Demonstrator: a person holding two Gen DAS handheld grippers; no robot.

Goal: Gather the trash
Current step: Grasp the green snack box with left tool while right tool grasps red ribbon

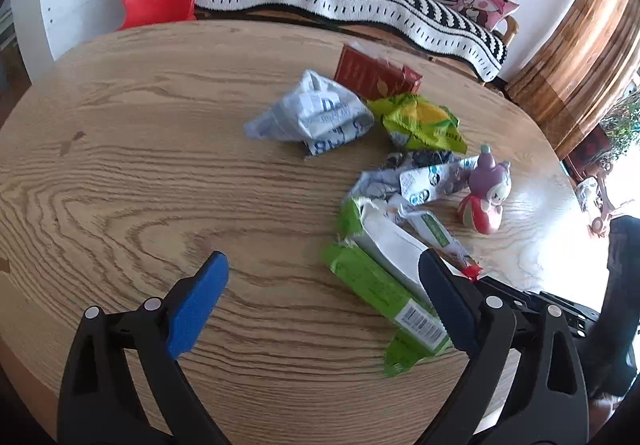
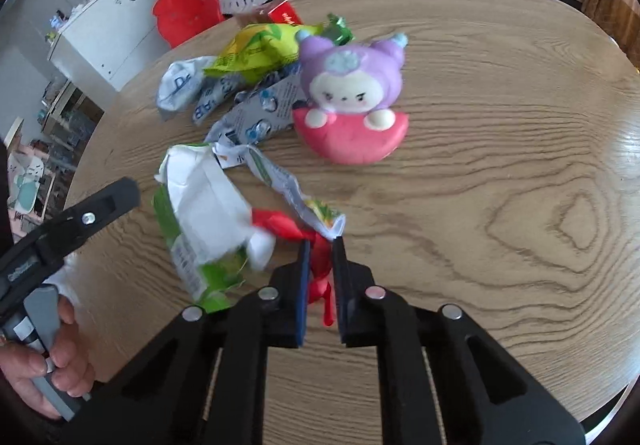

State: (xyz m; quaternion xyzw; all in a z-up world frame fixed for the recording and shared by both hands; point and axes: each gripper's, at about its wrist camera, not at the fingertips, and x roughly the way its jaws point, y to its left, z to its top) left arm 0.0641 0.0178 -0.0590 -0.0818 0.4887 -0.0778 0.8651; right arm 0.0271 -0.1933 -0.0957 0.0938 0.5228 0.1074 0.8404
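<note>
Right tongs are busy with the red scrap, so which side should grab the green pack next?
Left, probably. The left tongs are open and empty right beside the green pack, while the right tongs are shut on the red scrap.

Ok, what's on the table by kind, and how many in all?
Boxes: 2 (red box, torn green carton)
Bags and wrappers: 5 (white-blue bag, yellow-green bag, silver-blue wrapper, white-green sachet, red scrap in right claw)
Plush toy: 1
Total: 8
Green foil behind the plush toy may belong to the yellow-green bag; not counted.

Left gripper (image 1: 324, 277) agape — right gripper (image 2: 321, 245) clamped
</note>
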